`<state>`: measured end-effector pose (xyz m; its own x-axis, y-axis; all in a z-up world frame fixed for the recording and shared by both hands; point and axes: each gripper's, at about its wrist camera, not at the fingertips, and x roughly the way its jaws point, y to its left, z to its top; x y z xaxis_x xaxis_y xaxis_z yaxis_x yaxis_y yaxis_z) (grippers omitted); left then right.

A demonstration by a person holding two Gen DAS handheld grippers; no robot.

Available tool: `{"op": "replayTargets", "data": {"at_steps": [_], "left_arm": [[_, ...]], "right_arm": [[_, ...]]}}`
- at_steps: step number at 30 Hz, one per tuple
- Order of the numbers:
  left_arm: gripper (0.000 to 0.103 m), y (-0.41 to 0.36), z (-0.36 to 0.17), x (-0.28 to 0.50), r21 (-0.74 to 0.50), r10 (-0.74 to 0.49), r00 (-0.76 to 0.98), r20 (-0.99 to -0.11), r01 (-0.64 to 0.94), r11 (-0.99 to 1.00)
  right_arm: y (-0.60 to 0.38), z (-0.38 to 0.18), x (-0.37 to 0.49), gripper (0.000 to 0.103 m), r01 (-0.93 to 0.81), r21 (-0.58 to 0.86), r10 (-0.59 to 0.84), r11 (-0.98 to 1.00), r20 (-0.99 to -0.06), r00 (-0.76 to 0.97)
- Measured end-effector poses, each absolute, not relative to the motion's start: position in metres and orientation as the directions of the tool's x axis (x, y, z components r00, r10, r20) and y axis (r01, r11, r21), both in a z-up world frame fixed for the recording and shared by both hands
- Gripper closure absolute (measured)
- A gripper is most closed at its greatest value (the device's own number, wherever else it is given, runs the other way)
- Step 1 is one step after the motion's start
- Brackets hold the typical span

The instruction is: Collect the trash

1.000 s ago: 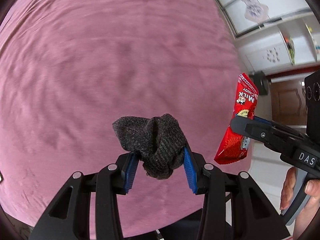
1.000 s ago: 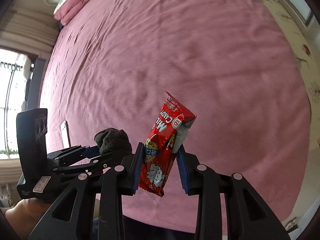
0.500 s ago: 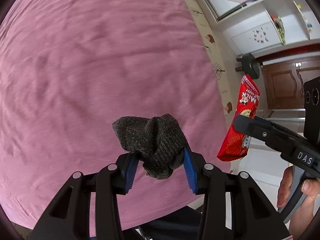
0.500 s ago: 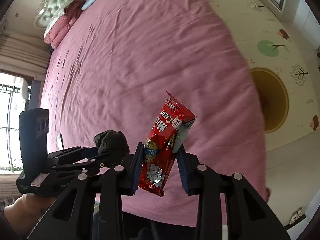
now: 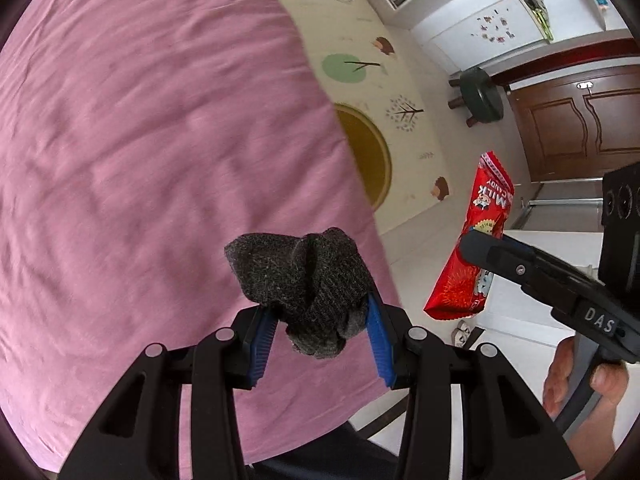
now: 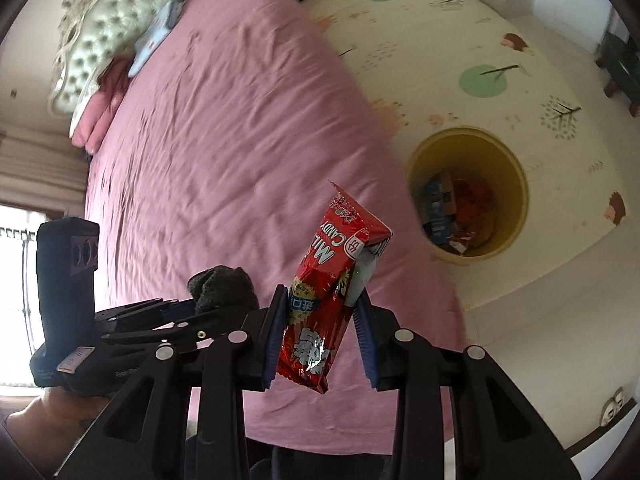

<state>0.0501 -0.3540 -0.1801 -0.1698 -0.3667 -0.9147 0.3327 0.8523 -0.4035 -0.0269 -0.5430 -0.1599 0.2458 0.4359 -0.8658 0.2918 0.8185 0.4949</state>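
My left gripper (image 5: 318, 330) is shut on a dark grey knitted sock (image 5: 308, 280), held in the air over the pink bed's edge. My right gripper (image 6: 322, 330) is shut on a red milk candy wrapper (image 6: 330, 280), which sticks up between the blue pads. In the left wrist view the wrapper (image 5: 474, 240) hangs to the right of the sock, over the floor. The sock (image 6: 222, 290) shows left of the wrapper in the right wrist view. A yellow bin (image 6: 516, 184) with several pieces of trash inside stands on the floor mat beside the bed.
The pink bed (image 6: 224, 140) fills the left, with pillows and a tufted headboard (image 6: 100, 28) at its far end. A cream play mat (image 6: 500, 40) with tree prints covers the floor. A dark green stool (image 5: 480, 96) and a brown door (image 5: 576, 124) lie beyond.
Both grippers have swept sideways from over the bed toward its edge, each still holding its item. The floor mat and the yellow bin have come into view.
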Motion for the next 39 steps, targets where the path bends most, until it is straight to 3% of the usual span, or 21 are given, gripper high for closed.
{"op": "replayTargets", "data": {"at_steps": [25,28,30,31,39], "left_arm": [[0.060,-0.542,-0.216,0.131,-0.423,-0.346,-0.245,-0.906,0.468,0.776],[0.057,-0.554,-0.219,0.139,-0.452,-0.367,-0.265,-0.891,0.453,0.768],[0.032,-0.561,-0.221,0.145,-0.462,-0.374,-0.274,-0.886,0.443,0.768],[0.028,-0.563,-0.221,0.148,-0.460,-0.377,-0.266,-0.887,0.439,0.772],[0.028,-0.561,-0.216,0.159,-0.432,-0.361,-0.239,-0.902,0.451,0.781]], "right_arm": [[-0.697,-0.195,0.000,0.069,0.475,0.471,0.334,0.743,-0.876,0.347],[-0.705,-0.195,0.003,0.069,0.486,0.467,0.317,0.738,-0.877,0.362],[-0.710,-0.195,0.003,0.059,0.498,0.463,0.304,0.733,-0.878,0.369],[-0.712,-0.195,0.002,0.056,0.502,0.463,0.301,0.730,-0.879,0.371],[-0.712,-0.195,-0.003,0.056,0.516,0.438,0.283,0.736,-0.892,0.352]]}}
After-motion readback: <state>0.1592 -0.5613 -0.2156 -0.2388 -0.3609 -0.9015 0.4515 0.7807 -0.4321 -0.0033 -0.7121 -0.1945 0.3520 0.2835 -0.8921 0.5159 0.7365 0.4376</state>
